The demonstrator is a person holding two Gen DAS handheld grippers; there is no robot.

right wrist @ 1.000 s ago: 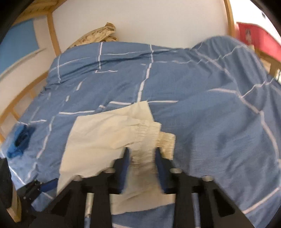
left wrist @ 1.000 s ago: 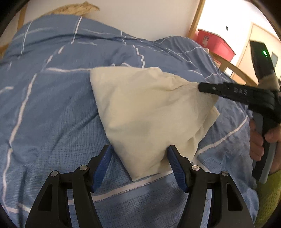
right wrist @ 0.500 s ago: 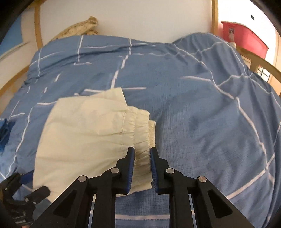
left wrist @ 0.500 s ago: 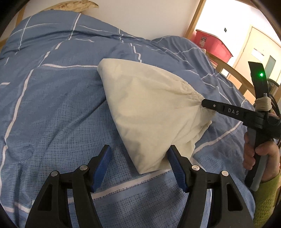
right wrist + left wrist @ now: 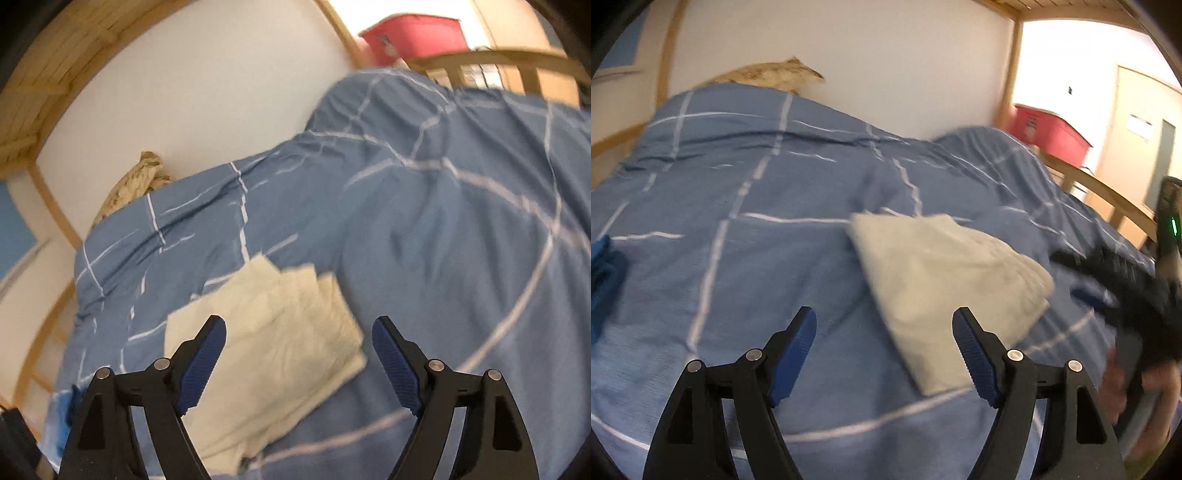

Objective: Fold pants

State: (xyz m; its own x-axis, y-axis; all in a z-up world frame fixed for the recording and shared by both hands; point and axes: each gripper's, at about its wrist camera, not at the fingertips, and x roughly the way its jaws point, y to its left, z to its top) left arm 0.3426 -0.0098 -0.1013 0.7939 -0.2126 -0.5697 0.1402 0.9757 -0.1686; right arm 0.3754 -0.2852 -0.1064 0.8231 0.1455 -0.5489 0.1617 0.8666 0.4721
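The cream pants (image 5: 945, 288) lie folded in a flat bundle on the blue checked duvet (image 5: 746, 258). In the right wrist view the pants (image 5: 273, 347) lie just ahead of the fingers. My left gripper (image 5: 884, 350) is open and empty, raised above the duvet, with the pants ahead and to its right. My right gripper (image 5: 299, 358) is open and empty, lifted clear of the pants. It shows blurred at the right of the left wrist view (image 5: 1115, 280).
A dark blue garment (image 5: 602, 273) lies at the left edge of the duvet. A wooden bed rail (image 5: 1100, 192) runs along the right side, with a red bin (image 5: 1052, 129) beyond it. A beige pillow (image 5: 768, 74) rests against the white wall.
My right gripper opened and let go of the pants' waistband, then pulled back. The pants dropped flat onto the duvet. My left gripper lifted and drew back.
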